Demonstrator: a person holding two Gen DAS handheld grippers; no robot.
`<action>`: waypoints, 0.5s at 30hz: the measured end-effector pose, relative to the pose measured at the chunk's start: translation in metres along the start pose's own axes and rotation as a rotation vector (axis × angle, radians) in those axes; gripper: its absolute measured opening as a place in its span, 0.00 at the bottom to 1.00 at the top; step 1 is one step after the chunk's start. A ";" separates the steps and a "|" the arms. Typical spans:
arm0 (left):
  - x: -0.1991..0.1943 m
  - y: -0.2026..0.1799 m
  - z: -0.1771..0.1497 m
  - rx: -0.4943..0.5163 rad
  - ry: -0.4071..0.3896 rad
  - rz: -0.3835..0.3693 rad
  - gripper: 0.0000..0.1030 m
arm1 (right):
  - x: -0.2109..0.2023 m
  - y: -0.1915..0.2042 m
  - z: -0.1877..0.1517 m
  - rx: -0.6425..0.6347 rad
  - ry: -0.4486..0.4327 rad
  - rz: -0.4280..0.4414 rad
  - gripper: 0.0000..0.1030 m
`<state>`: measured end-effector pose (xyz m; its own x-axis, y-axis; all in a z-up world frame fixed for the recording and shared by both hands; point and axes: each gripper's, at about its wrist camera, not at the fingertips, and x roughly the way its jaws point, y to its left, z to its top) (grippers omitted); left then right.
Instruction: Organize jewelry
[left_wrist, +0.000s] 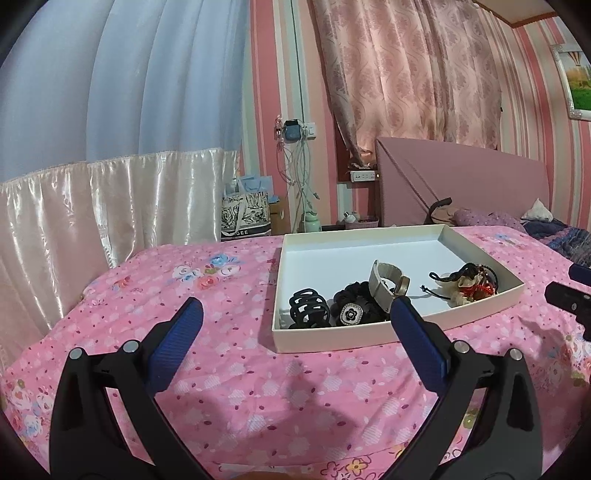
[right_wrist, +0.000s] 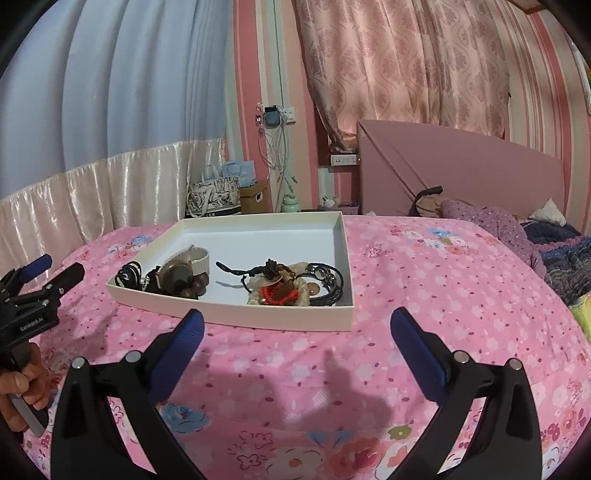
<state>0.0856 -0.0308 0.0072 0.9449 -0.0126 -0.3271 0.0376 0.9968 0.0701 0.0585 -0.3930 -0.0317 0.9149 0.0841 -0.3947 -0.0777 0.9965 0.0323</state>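
A shallow white box (left_wrist: 332, 339) (right_wrist: 236, 317) lies on the pink floral bedspread. It holds a black claw hair clip (left_wrist: 308, 308), a black scrunchie with a flower charm (left_wrist: 352, 308), a white-strapped watch (left_wrist: 386, 286) (right_wrist: 184, 267), and a tangle of bracelets and cords (left_wrist: 469, 286) (right_wrist: 291, 286). My left gripper (left_wrist: 295, 323) is open and empty, just in front of the box's near left corner. My right gripper (right_wrist: 297, 328) is open and empty, in front of the box's near right side. The left gripper also shows in the right wrist view (right_wrist: 35, 291), held by a hand.
The bedspread (left_wrist: 221, 369) (right_wrist: 443, 277) covers the bed. A pink headboard (left_wrist: 461, 184), pillows and a dark blanket (right_wrist: 565, 251) lie at the far right. Bags (left_wrist: 245, 214), cables and curtains stand beyond the bed's far edge.
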 end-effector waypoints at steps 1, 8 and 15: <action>0.000 0.000 0.000 0.000 -0.004 0.000 0.97 | 0.000 0.003 0.000 -0.011 0.000 -0.004 0.98; -0.003 0.002 0.000 -0.016 -0.004 -0.006 0.97 | -0.002 0.012 0.000 -0.063 -0.006 -0.019 0.98; -0.003 0.004 0.001 -0.023 -0.008 -0.009 0.97 | -0.004 0.014 0.001 -0.070 -0.006 -0.025 0.98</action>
<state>0.0829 -0.0272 0.0098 0.9470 -0.0224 -0.3204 0.0389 0.9982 0.0453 0.0546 -0.3797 -0.0286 0.9193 0.0598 -0.3890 -0.0824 0.9957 -0.0415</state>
